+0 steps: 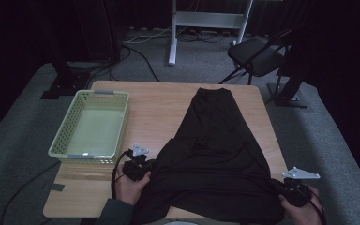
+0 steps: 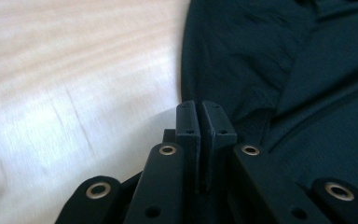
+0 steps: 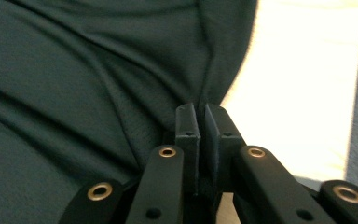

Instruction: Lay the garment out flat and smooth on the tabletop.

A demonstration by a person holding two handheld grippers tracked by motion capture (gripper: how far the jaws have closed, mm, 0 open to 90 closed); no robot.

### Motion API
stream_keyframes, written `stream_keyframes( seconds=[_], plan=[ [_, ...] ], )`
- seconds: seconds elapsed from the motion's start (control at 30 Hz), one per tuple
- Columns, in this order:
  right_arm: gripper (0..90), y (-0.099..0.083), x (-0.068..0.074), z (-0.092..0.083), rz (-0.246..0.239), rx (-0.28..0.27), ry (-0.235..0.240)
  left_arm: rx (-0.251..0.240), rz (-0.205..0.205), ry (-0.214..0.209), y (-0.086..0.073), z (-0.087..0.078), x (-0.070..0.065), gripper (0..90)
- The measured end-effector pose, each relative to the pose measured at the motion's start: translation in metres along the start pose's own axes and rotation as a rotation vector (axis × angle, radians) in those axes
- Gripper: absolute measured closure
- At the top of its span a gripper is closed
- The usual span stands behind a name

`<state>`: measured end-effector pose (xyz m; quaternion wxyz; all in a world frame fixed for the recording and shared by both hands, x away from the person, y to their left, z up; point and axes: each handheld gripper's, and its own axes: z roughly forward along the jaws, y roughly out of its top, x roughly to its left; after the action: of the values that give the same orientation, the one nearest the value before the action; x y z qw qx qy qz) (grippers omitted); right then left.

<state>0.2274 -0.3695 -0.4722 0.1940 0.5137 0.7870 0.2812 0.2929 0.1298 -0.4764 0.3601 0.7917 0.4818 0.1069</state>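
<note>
Both fingers (image 2: 200, 116) (image 3: 201, 116) were clamped on my black garment's (image 1: 211, 154) near corners; its length ran toward 12 o'clock.

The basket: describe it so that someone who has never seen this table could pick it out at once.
Start at the wooden table in the middle of the grey carpeted floor. On its far left part, left of the spread black garment, stands the basket. It is pale green plastic, rectangular, with perforated walls and nothing in it, and it is the only container on the table.
</note>
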Motion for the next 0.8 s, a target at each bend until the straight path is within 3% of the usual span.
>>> stream_keyframes(
  seconds=[0.2, 0.37, 0.43, 0.57, 0.73, 0.8],
  plan=[
    [85.6, -0.007, -0.011, -0.009, 0.044, 0.010, -0.030, 0.029, 0.020, -0.030, -0.007, -0.007, -0.011, 86.4],
    [85.5, -0.008, -0.020, -0.015, 0.084, 0.014, -0.066, 0.012, 0.021, -0.048, -0.001, -0.001, -0.014, 73.3],
    [79.5, -0.007, -0.024, -0.016, 0.101, 0.007, -0.056, -0.006, 0.018, -0.053, 0.004, 0.003, -0.014, 69.6],
    [62.3, 0.003, -0.027, -0.013, 0.117, -0.061, -0.054, -0.022, 0.030, -0.059, 0.021, 0.015, -0.017, 62.1],
    [56.3, 0.019, -0.026, 0.008, 0.101, -0.075, -0.030, -0.017, 0.047, -0.045, 0.033, 0.031, -0.023, 56.7],
    [55.4, 0.023, -0.024, 0.018, 0.090, -0.062, -0.027, -0.007, 0.052, -0.021, 0.033, 0.036, -0.025, 57.4]
  ],
)
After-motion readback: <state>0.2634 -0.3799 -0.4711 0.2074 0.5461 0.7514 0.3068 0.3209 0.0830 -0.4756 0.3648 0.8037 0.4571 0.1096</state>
